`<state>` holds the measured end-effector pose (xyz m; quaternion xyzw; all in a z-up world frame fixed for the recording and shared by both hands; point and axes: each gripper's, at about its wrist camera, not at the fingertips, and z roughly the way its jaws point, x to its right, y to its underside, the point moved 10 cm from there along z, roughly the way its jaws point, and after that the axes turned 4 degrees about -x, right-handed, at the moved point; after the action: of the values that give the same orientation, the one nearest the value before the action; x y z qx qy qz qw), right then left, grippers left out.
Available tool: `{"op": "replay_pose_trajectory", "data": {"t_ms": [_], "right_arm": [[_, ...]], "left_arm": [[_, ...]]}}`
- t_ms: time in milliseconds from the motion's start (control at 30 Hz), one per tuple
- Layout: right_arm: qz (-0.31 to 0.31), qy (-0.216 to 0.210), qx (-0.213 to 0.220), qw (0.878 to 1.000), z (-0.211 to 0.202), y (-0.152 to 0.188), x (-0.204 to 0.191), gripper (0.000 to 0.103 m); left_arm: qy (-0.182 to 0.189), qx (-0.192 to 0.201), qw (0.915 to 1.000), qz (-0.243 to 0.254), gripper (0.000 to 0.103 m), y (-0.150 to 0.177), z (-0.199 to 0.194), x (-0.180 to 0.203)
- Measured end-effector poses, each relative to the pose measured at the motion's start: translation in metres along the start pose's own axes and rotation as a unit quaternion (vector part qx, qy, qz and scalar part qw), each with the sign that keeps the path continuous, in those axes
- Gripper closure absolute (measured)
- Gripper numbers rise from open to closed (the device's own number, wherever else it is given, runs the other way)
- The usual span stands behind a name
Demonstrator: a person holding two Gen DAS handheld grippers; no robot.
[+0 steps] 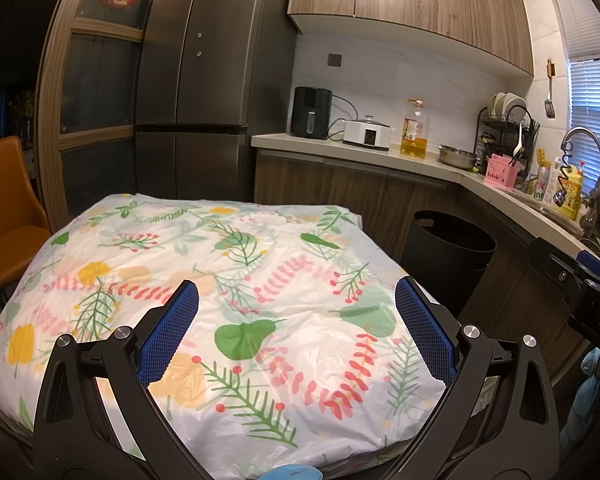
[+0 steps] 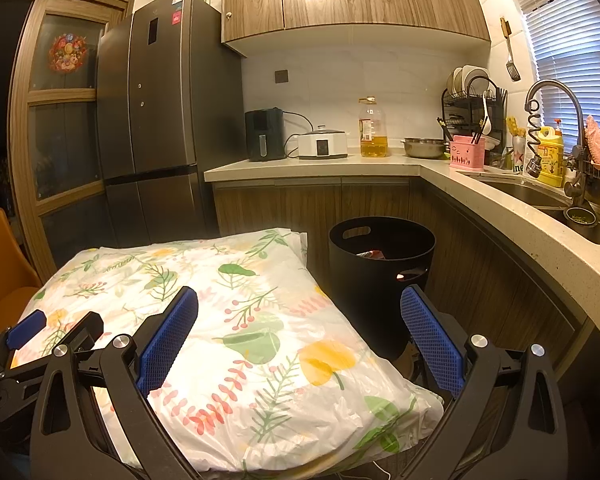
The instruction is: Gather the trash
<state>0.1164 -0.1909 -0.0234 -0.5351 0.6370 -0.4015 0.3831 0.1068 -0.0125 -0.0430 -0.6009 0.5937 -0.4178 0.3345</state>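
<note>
Left gripper (image 1: 296,320): nearest, jaws wide apart, empty, above the table.
Right gripper (image 2: 300,328): jaws wide apart, empty, at the table's right edge.
Table (image 2: 228,320): covered in floral plastic sheet, surface bare.
Black bin (image 2: 380,276): on floor just right of the table, against the cabinets.
Trash (image 2: 370,255): small scrap showing inside the bin.

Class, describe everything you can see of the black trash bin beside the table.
The black trash bin is a round, matte, plastic-looking tub with oval handle cutouts near its rim. It stands upright and lidless on the floor, between the floral-covered table and the wooden lower cabinets. Some trash shows inside. Neither hand-held gripper touches it.
</note>
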Motion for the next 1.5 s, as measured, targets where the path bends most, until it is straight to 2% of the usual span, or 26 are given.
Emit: {"op": "replay_pose_trajectory", "data": {"t_ms": [300, 467, 633, 1267, 1467, 1500], "right_arm": [[0.001, 0.000, 0.000, 1.000, 0.0011, -0.0013, -0.0005, 0.006], [0.003, 0.002, -0.002, 1.000, 0.0019, -0.0019, -0.0011, 0.006], [0.004, 0.002, -0.002, 1.000, 0.0024, -0.0025, -0.0023, 0.006], [0.007, 0.004, -0.002, 1.000, 0.0027, -0.0011, -0.0019, 0.006], [0.010, 0.006, -0.003, 1.000, 0.0026, -0.0004, -0.0007, 0.006], [0.011, 0.006, -0.003, 1.000, 0.0027, 0.0000, -0.0005, 0.006]], "left_arm": [[0.000, -0.001, 1.0000, 0.001, 0.007, 0.0010, 0.0001, 0.0005], [0.006, -0.006, 0.9998, 0.019, 0.024, 0.0016, 0.0009, 0.0065], [0.006, -0.007, 0.9998, 0.018, 0.025, 0.0011, 0.0020, 0.0061], [0.004, -0.007, 0.9998, 0.017, 0.024, 0.0022, 0.0023, 0.0041], [-0.003, -0.002, 0.9998, 0.019, 0.006, 0.0029, 0.0005, 0.0040], [-0.004, 0.000, 0.9998, 0.018, 0.006, 0.0027, -0.0001, 0.0033]]}}
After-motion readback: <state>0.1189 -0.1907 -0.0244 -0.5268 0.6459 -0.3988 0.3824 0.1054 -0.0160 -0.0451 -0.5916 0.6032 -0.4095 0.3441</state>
